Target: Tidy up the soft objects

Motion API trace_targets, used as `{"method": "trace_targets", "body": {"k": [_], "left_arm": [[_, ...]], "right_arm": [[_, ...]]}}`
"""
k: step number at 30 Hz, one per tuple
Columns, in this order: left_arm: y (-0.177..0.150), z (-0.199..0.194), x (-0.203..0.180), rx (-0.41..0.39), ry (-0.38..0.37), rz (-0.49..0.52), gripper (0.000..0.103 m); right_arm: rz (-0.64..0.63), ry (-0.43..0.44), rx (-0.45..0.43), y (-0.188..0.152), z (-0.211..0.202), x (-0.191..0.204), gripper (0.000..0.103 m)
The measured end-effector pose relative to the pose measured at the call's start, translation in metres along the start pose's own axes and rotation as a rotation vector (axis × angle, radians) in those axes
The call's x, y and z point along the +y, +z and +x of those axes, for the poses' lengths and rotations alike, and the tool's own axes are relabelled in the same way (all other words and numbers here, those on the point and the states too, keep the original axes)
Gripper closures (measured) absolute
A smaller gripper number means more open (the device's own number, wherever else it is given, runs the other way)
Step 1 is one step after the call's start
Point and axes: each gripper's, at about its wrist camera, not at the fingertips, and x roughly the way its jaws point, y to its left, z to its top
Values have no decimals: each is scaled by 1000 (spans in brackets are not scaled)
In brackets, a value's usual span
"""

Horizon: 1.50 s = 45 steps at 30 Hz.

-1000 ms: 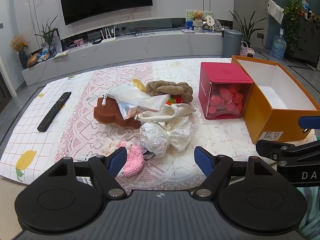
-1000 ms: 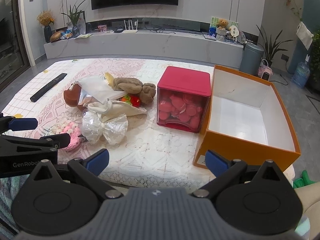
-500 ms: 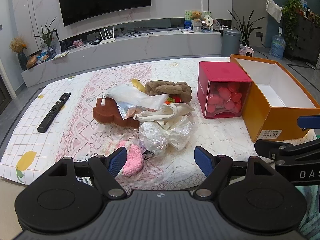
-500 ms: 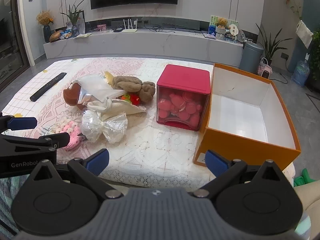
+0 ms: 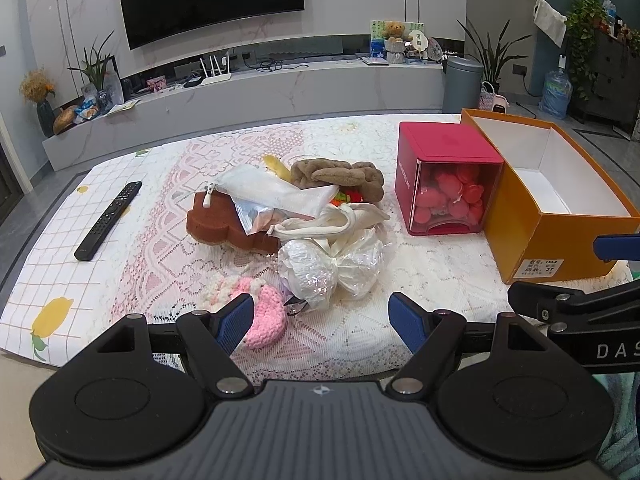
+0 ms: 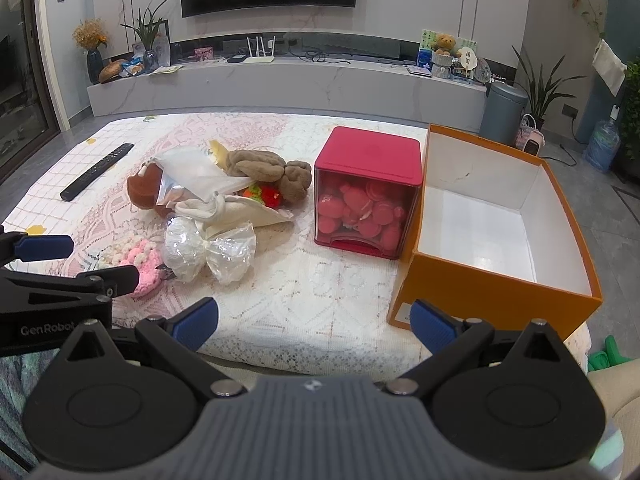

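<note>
A pile of soft things lies mid-table: a pink knitted piece (image 5: 266,314) (image 6: 144,262), a clear plastic bow-shaped bag (image 5: 332,266) (image 6: 210,248), a cream cloth (image 5: 332,222), a white pouch (image 5: 276,194), a brown sponge-like block (image 5: 224,226) and a brown plush (image 5: 340,176) (image 6: 272,170). An open, empty orange box (image 5: 560,236) (image 6: 492,280) stands at the right. My left gripper (image 5: 322,320) is open and empty, just short of the pink piece. My right gripper (image 6: 314,320) is open and empty near the table's front edge.
A red cube container (image 5: 448,184) (image 6: 368,192) with pink balls stands between the pile and the orange box. A black remote (image 5: 108,220) (image 6: 96,170) lies at the left. A lace cloth (image 5: 168,264) covers the table. A TV console runs along the far wall.
Both views have shifted only slightly; the pile sits a touch lower and closer. Both grippers stay open and empty.
</note>
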Motion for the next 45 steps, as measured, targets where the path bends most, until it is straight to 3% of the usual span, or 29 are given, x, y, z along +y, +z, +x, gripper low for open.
{"method": "trace_targets", "body": {"k": [30, 38, 45], "left_arm": [[-3, 3, 7, 18, -8, -17, 15], [-6, 13, 12, 25, -47, -29, 27], [-7, 29, 28, 54, -179, -89, 57]], "right_arm": [[-7, 19, 19, -3, 8, 4, 3], [-13, 41, 37, -1, 26, 7, 3], [-58, 60, 5, 4, 43, 15, 3]]}}
